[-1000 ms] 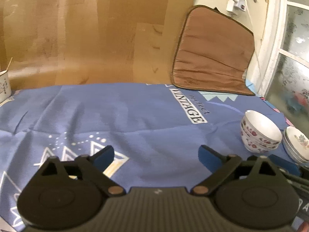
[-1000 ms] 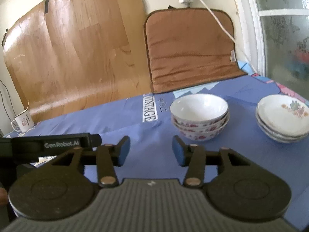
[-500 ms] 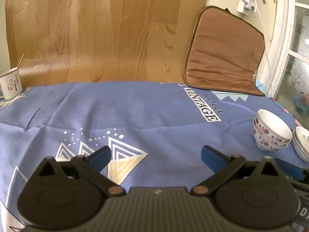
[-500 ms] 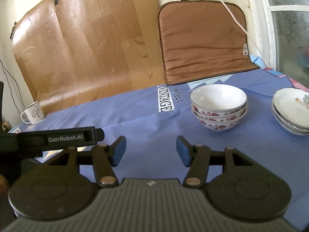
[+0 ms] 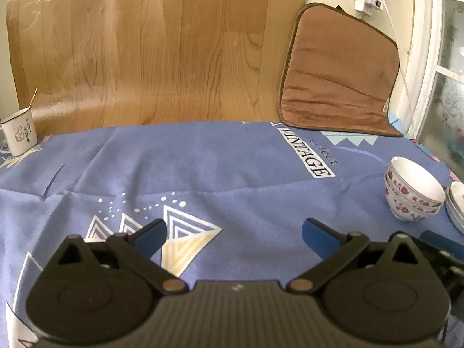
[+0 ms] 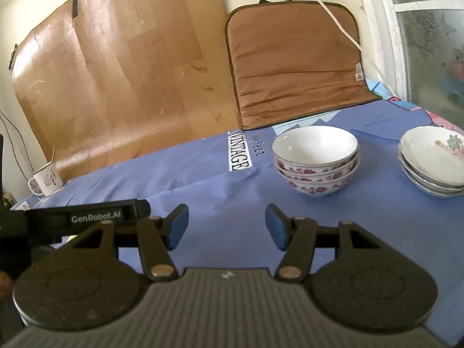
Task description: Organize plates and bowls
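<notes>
**Hovering grippers above a cloth-covered table with stacked bowls and plates**

Left gripper [image 5: 233,233]: jaws spread wide, nothing between the blue pads [image 5: 150,236], held over the blue cloth [image 5: 203,174] above a printed triangle motif. Right gripper [image 6: 226,226]: jaws parted, less widely, nothing held; the black bar of the left gripper, lettered "GenRobot.AI", crosses the left side of the right wrist view beside it.

Bowls [image 6: 316,159]: three nested white bowls, round, glossy, with red flower bands on the outside; the top bowl holds nothing. They stand on the cloth ahead of and to the right of the right gripper, with bare cloth between. In the left wrist view the same stack [image 5: 411,192] sits near the right edge.

Plates [image 6: 432,159]: a stack of shallow white plates with a faint floral print, just right of the bowls and apart from them; the exact count cannot be told.

Surroundings: a white enamel mug [image 5: 18,134] with a thin stick in it stands at the far left corner of the cloth. A brown quilted pad [image 6: 293,63] and a curled wood-grain sheet [image 6: 121,78] lean against the wall behind. A white cable [image 6: 336,20] hangs across the pad. The cloth is creased and bears a "VINTAGE" label [image 6: 239,159].
</notes>
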{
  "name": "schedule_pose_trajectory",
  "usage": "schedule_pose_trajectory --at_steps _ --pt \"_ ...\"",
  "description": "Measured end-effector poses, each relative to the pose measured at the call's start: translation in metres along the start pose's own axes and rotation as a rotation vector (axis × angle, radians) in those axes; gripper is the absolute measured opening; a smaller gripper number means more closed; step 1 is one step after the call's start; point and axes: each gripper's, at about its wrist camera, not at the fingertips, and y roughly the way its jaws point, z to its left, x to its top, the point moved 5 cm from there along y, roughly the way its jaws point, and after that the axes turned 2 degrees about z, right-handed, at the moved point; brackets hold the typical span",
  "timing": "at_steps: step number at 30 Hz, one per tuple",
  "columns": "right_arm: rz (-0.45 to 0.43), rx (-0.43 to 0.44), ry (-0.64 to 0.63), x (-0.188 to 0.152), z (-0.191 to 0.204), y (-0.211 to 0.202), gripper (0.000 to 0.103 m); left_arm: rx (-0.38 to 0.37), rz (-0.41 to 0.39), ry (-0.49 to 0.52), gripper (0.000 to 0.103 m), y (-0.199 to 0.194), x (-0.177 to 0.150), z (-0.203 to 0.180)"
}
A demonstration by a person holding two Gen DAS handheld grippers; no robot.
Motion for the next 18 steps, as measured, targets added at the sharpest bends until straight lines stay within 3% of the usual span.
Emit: schedule_pose_trajectory --at_steps 10,18 --pt "-0.007 -0.013 0.053 0.0 -0.014 -0.001 0.061 0.057 0.009 0.042 0.103 0.004 -0.002 -0.007" --pt "-0.018 -0.03 0.1 0.001 -0.028 -0.003 0.062 0.096 -0.045 0.067 0.103 -0.003 0.001 -0.013"
